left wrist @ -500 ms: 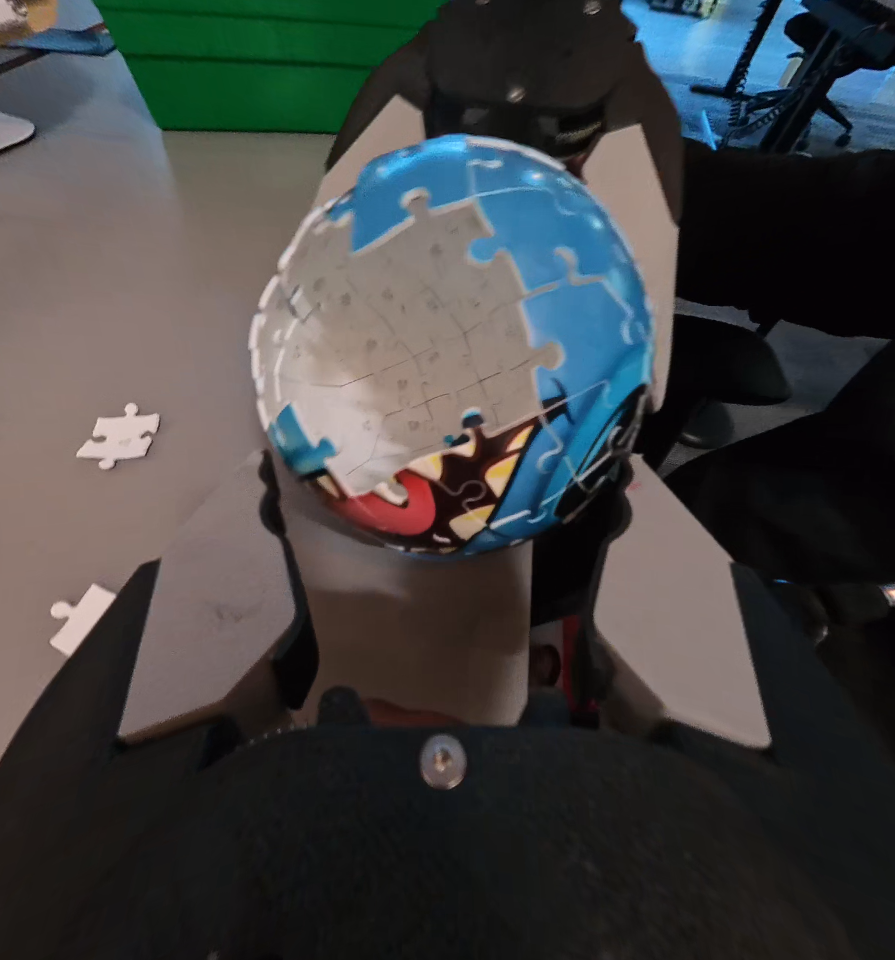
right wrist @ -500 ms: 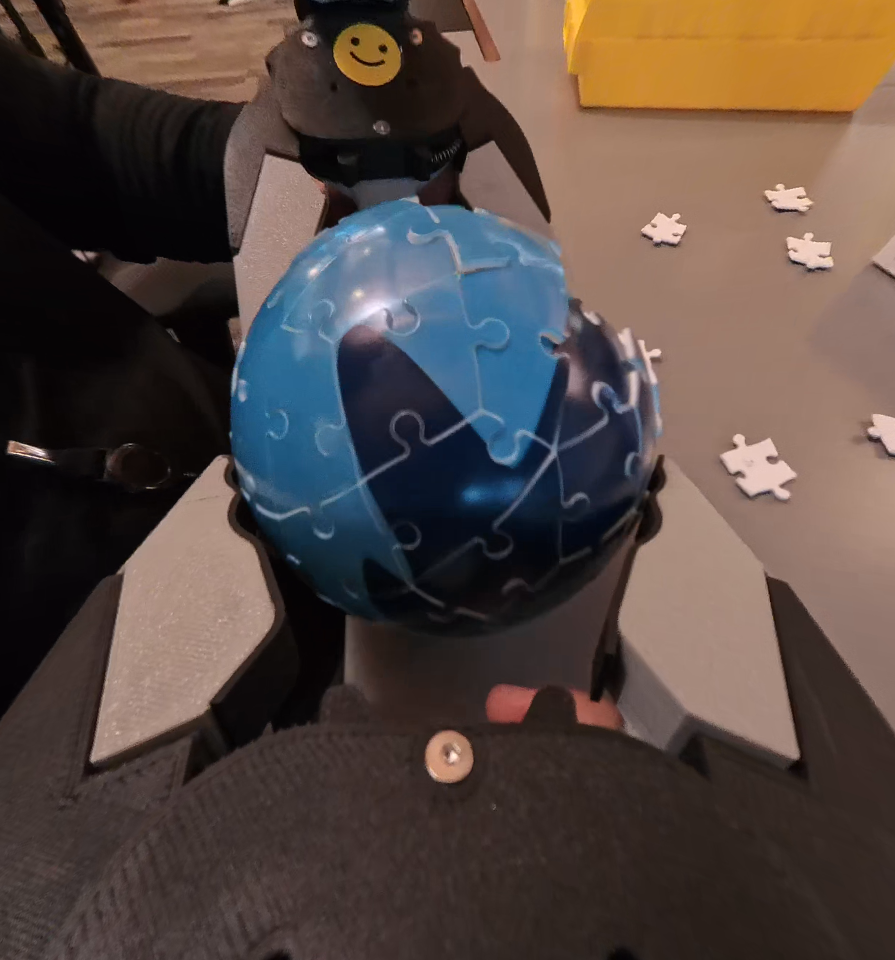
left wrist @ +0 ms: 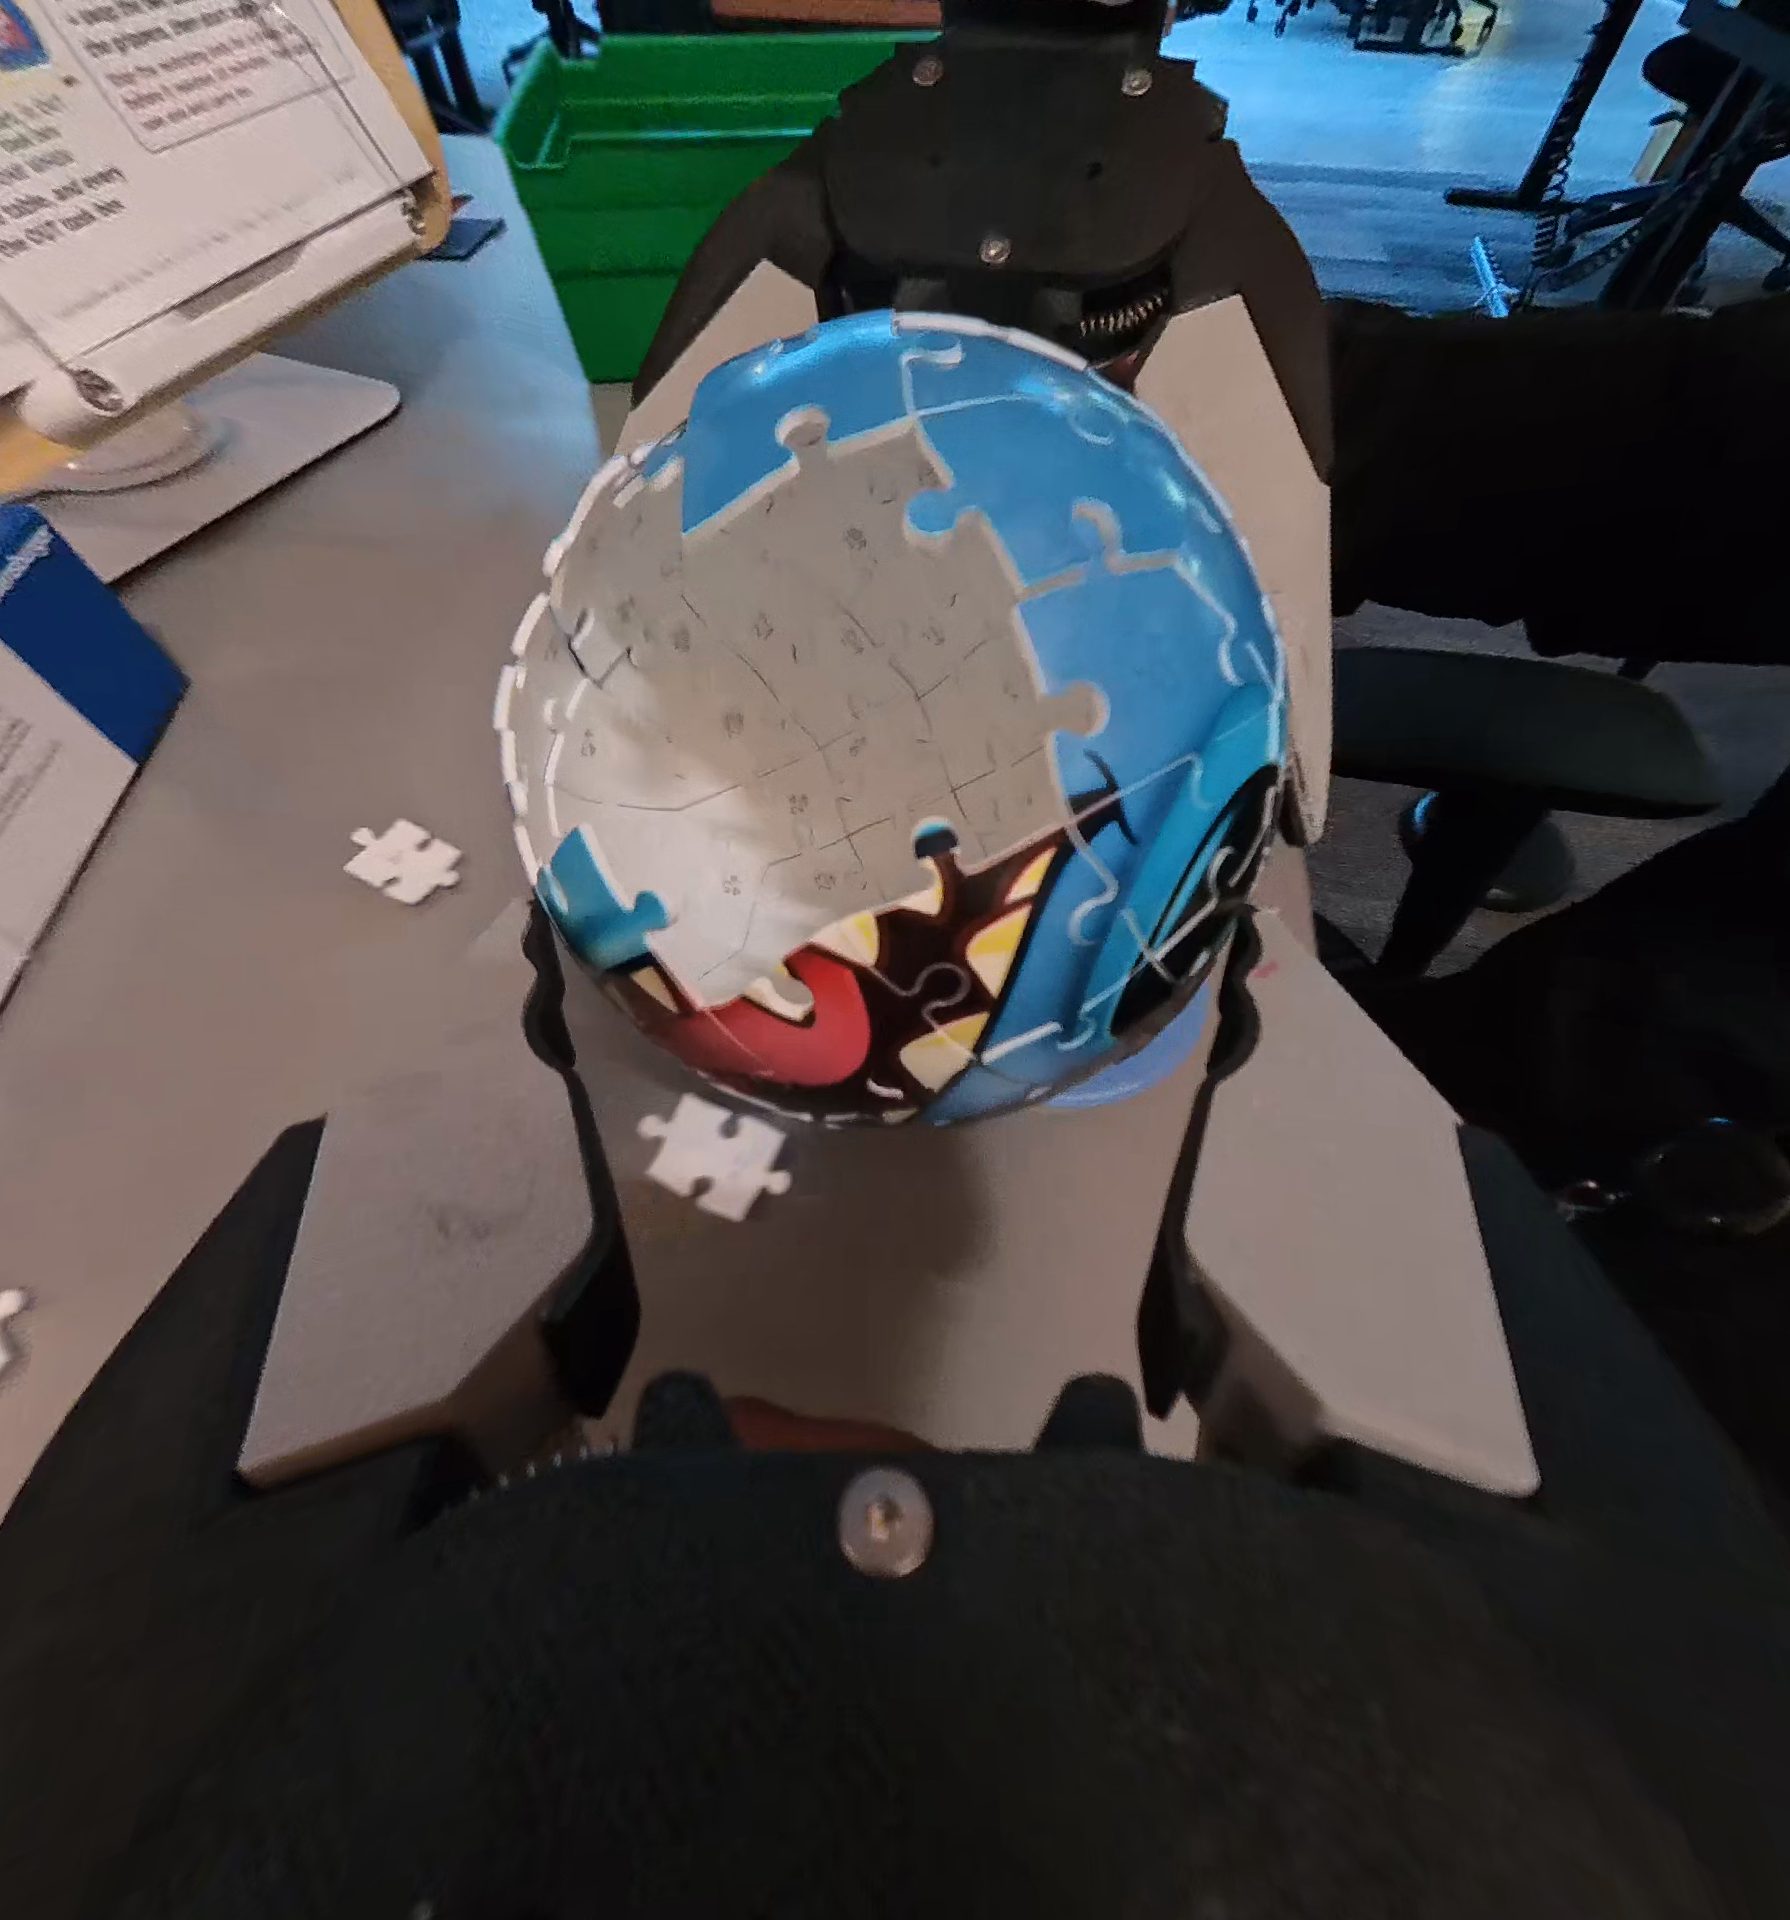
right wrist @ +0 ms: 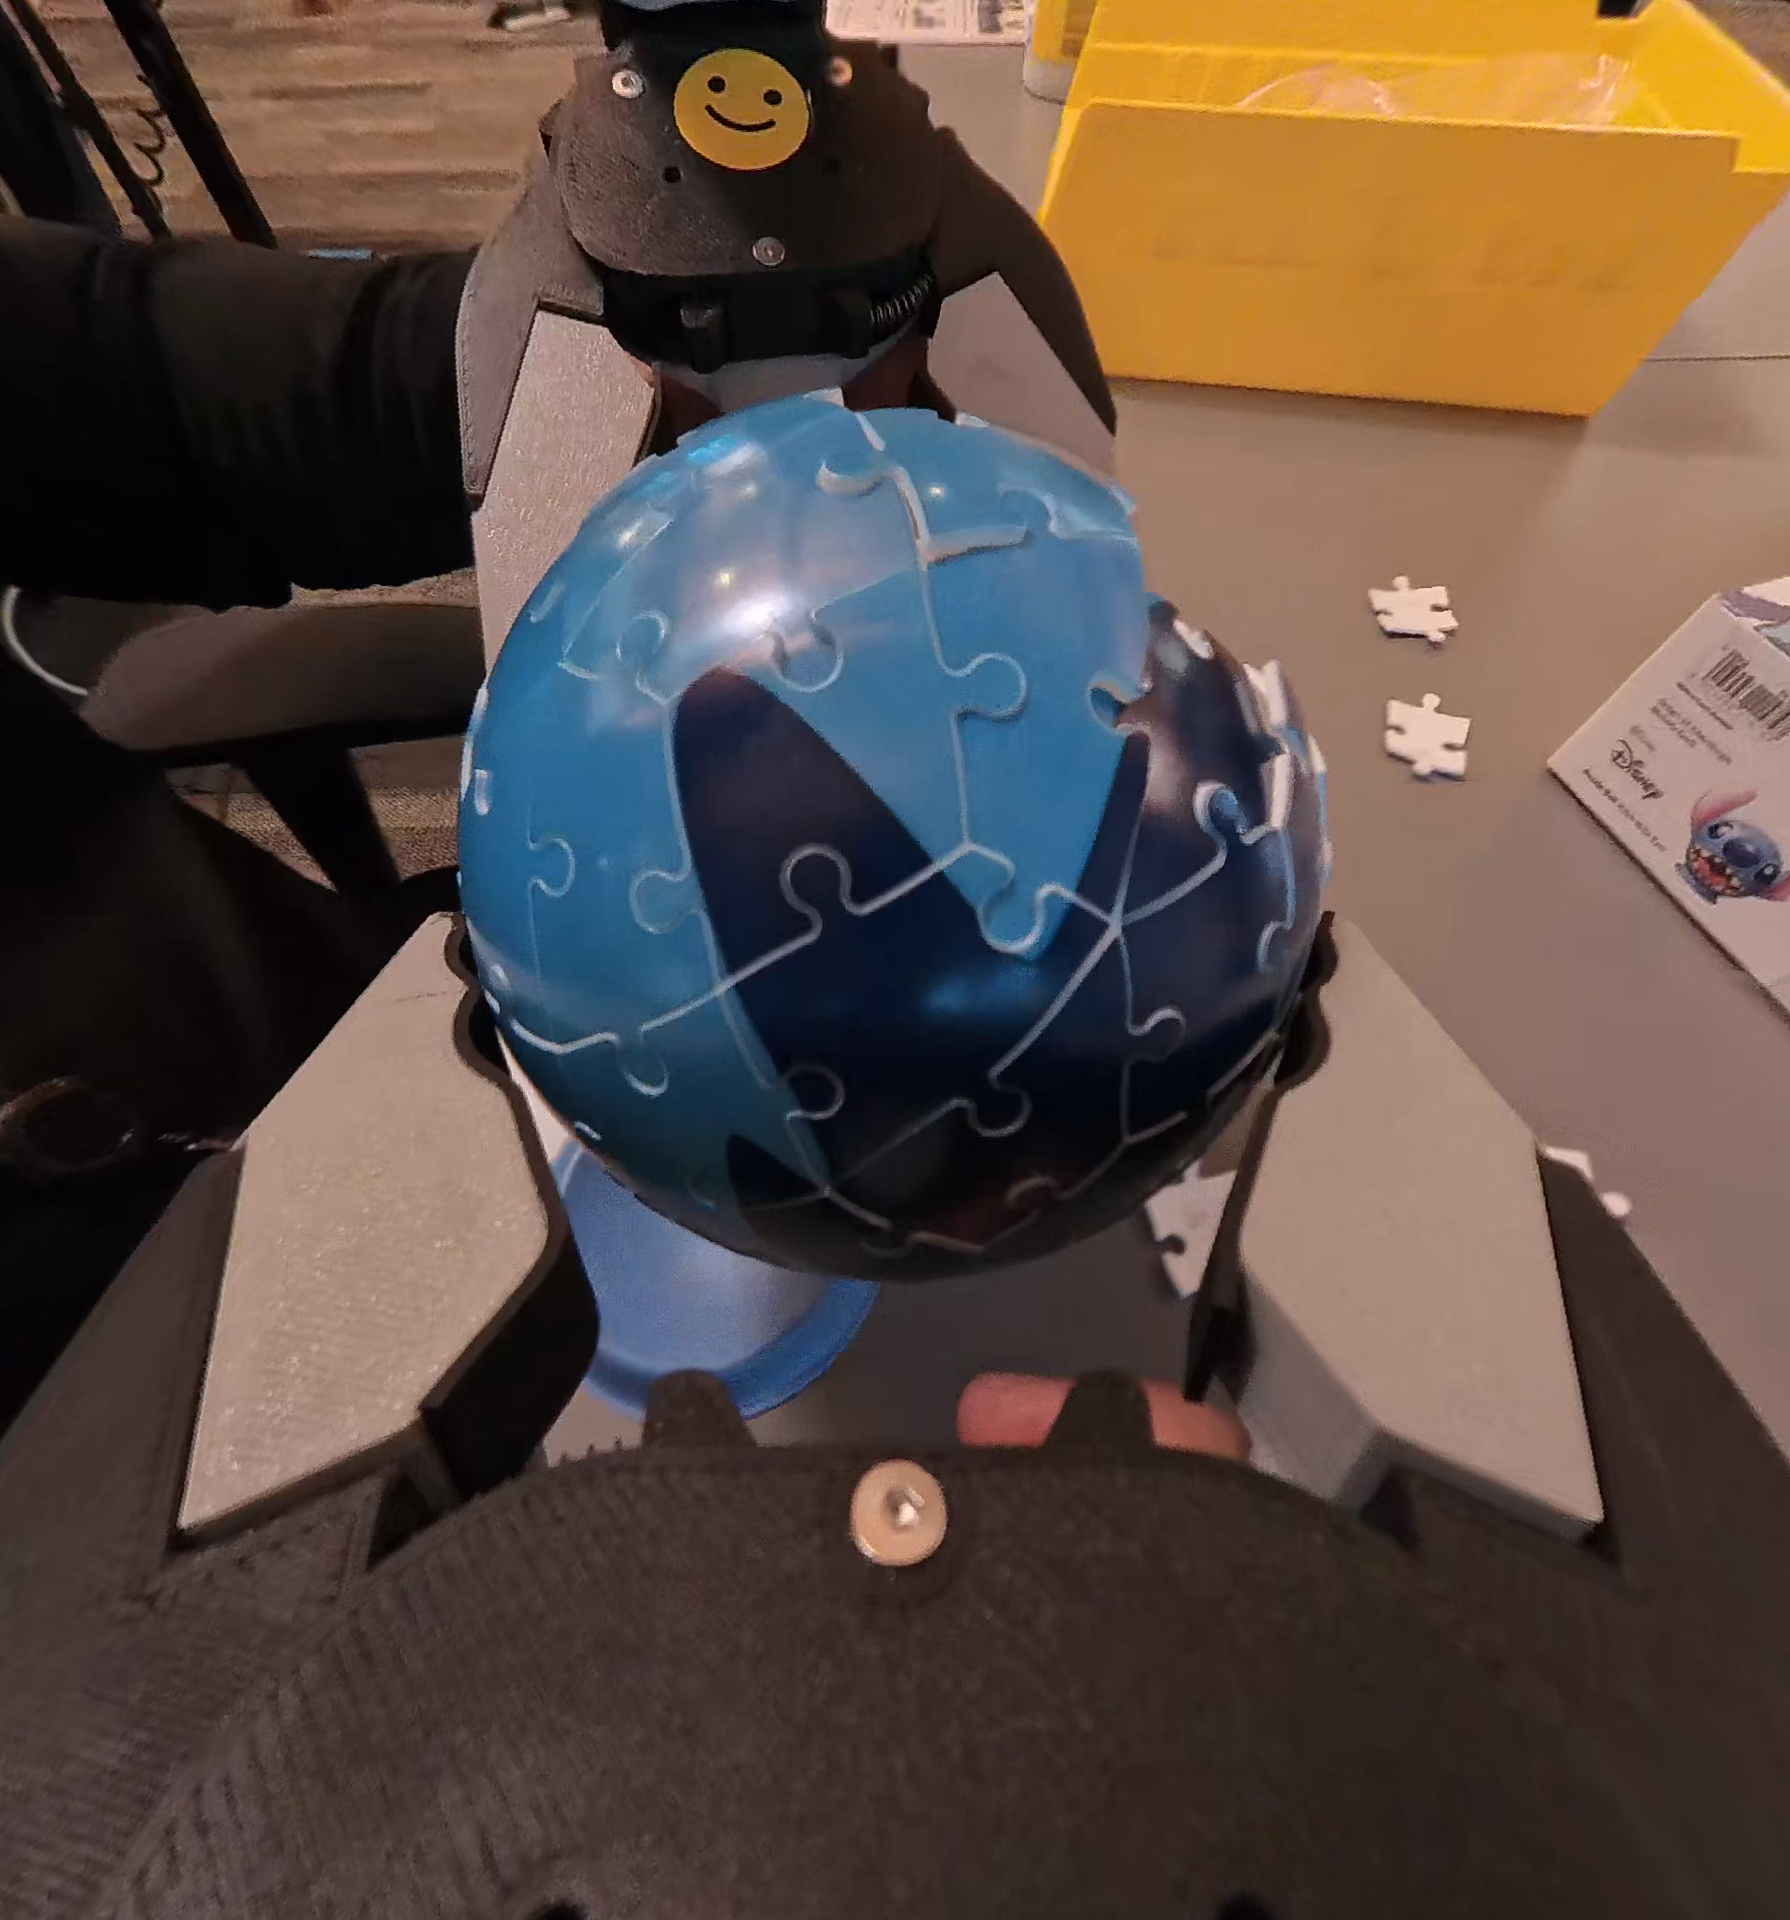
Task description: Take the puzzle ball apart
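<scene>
The puzzle ball [left wrist: 1130, 644] is a blue sphere of interlocked pieces, held between both grippers over the grey table. In the left wrist view a gap in its shell shows the white inner sides of the pieces. My left gripper [left wrist: 891, 966] is shut on its lower sides. My right gripper [right wrist: 886, 987] is shut on the ball [right wrist: 766, 831] from the opposite side. A blue stand [right wrist: 714, 1320] sits under the ball; I cannot tell if they touch. Loose white pieces [left wrist: 714, 1153] lie on the table, and others [right wrist: 1428, 736] lie to the right.
A green bin [left wrist: 683, 156] and a document holder [left wrist: 143, 187] stand behind on the left. A yellow bin [right wrist: 1390, 239] and the puzzle box [right wrist: 1722, 810] are on the right. A person's dark sleeve [right wrist: 195, 395] and a chair are beside the table edge. The grippers are tip to tip, or close to it.
Both grippers have moved together with the ball still held. The blue stand and a loose piece now show beneath the ball. Neither grip has changed.
</scene>
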